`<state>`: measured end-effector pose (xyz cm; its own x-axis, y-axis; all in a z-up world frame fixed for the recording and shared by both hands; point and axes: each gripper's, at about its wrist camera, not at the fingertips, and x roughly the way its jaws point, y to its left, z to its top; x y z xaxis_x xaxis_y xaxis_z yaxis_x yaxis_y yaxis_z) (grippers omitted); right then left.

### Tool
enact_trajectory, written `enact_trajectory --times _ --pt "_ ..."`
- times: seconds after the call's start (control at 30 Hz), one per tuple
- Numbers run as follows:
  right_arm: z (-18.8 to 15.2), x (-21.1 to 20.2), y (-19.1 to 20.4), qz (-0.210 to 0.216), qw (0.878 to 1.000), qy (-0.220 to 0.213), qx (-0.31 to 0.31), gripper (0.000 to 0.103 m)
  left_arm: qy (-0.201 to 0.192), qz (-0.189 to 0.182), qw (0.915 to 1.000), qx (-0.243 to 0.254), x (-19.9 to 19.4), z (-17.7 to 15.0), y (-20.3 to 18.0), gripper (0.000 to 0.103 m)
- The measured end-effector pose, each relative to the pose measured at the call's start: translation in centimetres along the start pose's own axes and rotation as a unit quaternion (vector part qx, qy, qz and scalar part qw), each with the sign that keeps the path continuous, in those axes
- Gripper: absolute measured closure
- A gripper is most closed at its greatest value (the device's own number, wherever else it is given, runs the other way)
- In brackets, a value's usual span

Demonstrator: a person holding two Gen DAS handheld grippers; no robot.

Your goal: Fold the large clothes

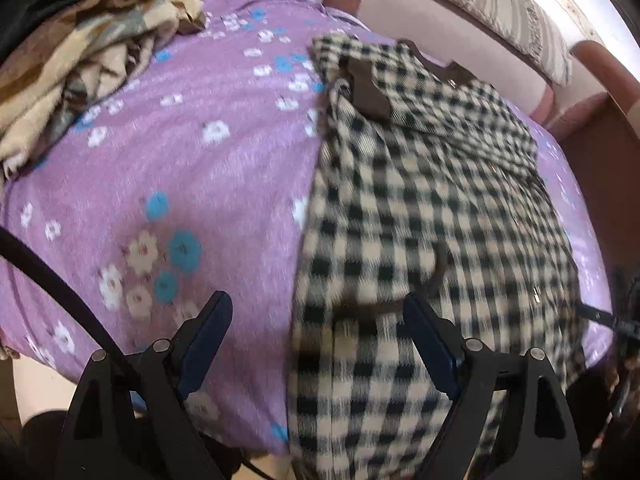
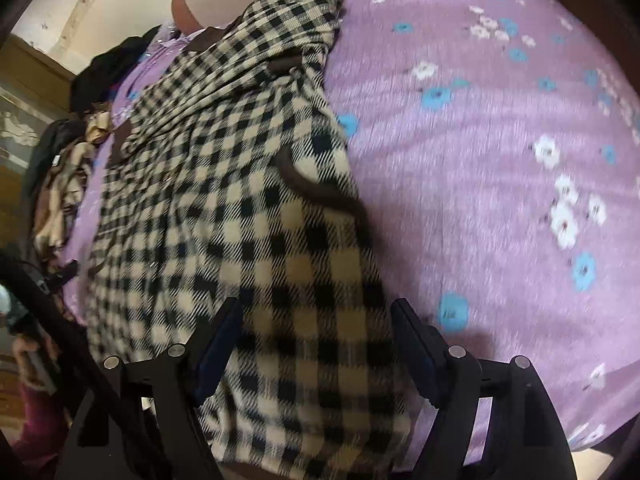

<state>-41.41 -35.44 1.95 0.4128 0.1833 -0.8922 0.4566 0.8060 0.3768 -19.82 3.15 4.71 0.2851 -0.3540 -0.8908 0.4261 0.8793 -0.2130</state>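
Note:
A black-and-cream checked coat (image 1: 432,208) with brown trim lies lengthwise on a purple flowered bedsheet (image 1: 192,160). My left gripper (image 1: 320,312) is open above the coat's near left edge, with nothing between its fingers. In the right wrist view the same coat (image 2: 248,184) stretches away on the sheet (image 2: 480,140). My right gripper (image 2: 316,316) is open over the coat's near end by its right edge, holding nothing. Both views are blurred by motion.
A pile of brown and cream clothes (image 1: 80,64) lies at the bed's far left, and shows in the right wrist view (image 2: 68,184). A pink padded headboard (image 1: 440,12) and striped pillow (image 1: 500,4) border the far side. A black cable (image 1: 52,280) crosses the lower left.

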Motion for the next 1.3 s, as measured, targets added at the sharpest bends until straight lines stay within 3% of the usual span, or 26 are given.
enact_trajectory --times 0.17,0.47,0.6,0.67,0.8,0.9,1.07,1.17,1.27,1.3 --pt "-1.1 -0.3 -0.4 0.031 0.999 0.009 0.002 0.023 0.035 -0.01 0.9993 0.001 0.8 -2.2 0.3 0.017" --pt "-1.9 -0.3 0.6 0.062 0.997 0.037 -0.029 0.022 0.038 -0.018 0.9975 0.057 0.7 -3.9 -1.2 0.021" --pt "-2.2 -0.6 1.0 0.095 0.994 0.041 -0.033 0.022 0.025 -0.075 0.9968 0.013 0.2 -3.2 -0.1 0.021" --pt "-2.3 -0.5 1.1 0.091 0.994 0.041 -0.036 0.022 0.03 -0.093 0.995 0.017 0.2 -3.2 -0.4 0.022" --pt "-2.0 -0.1 0.0 0.08 0.996 0.037 -0.001 0.022 0.02 -0.056 0.9975 0.04 0.7 -3.0 -1.1 0.022" --pt "-1.8 0.0 -0.6 0.086 0.996 0.031 0.012 0.022 0.019 -0.065 0.9974 0.024 0.8 -2.9 -0.8 0.022" --pt "-2.5 -0.1 0.4 0.109 0.992 0.055 -0.026 0.026 0.042 -0.109 0.9906 0.07 0.9 -3.9 -2.4 0.022" --pt "-2.7 -0.3 1.0 0.135 0.987 0.068 -0.048 0.026 0.041 -0.102 0.9893 0.096 0.8 -4.2 -3.2 0.021" --pt "-2.5 0.3 0.3 0.094 0.992 0.076 -0.036 0.026 0.043 -0.103 0.9915 0.068 1.2 -3.9 -2.5 0.021" --pt "-2.4 0.5 -0.1 0.099 0.992 0.074 -0.02 0.026 0.043 -0.106 0.9916 0.059 1.2 -3.8 -2.4 0.021"
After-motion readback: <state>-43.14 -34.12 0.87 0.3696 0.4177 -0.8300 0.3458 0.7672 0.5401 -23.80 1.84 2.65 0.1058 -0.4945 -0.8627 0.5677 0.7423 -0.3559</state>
